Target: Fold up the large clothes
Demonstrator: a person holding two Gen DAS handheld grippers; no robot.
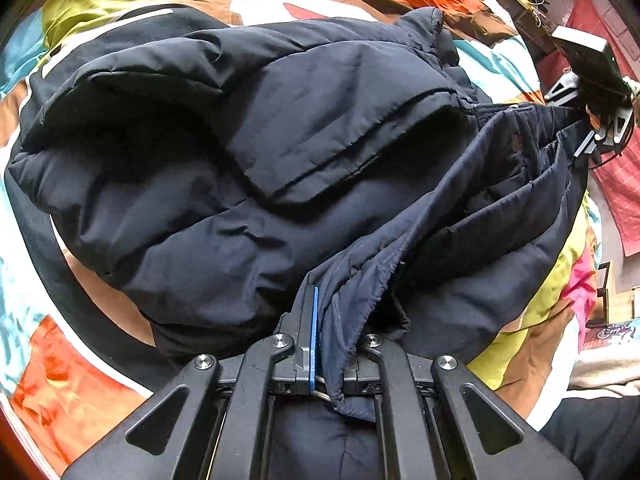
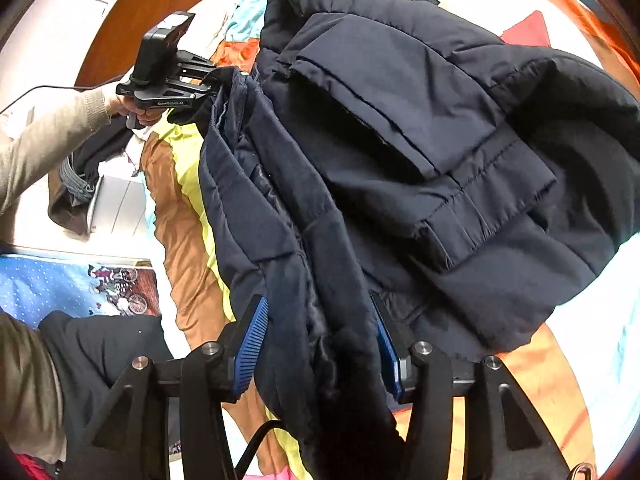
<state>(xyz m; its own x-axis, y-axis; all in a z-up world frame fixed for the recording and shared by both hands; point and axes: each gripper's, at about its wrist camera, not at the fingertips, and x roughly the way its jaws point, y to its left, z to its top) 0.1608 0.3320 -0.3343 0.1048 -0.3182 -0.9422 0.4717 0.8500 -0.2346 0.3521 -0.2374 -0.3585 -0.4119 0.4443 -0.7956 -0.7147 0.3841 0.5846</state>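
Note:
A dark navy padded jacket [image 1: 280,140] lies bunched and partly folded on a colourful patchwork bedspread [image 1: 80,380]. My left gripper [image 1: 332,304] is shut on a thin edge of the jacket, and the cloth runs taut from it toward the right gripper [image 1: 588,140] at the far right. In the right wrist view the jacket [image 2: 400,140] hangs down between the jaws of my right gripper [image 2: 318,308]. Those jaws stand apart, and the ribbed blue pad [image 2: 252,348] shows bare beside the fabric. The left gripper [image 2: 212,84] pinches the jacket's far corner, held by a hand.
The bedspread [image 2: 184,248] covers the bed under the jacket. A person's beige sleeve [image 2: 40,148] and dark trouser leg [image 2: 100,344] are at the left. A grey box [image 2: 116,204] and blue patterned cloth [image 2: 48,284] lie beside the bed. A wooden frame [image 2: 160,0] runs behind.

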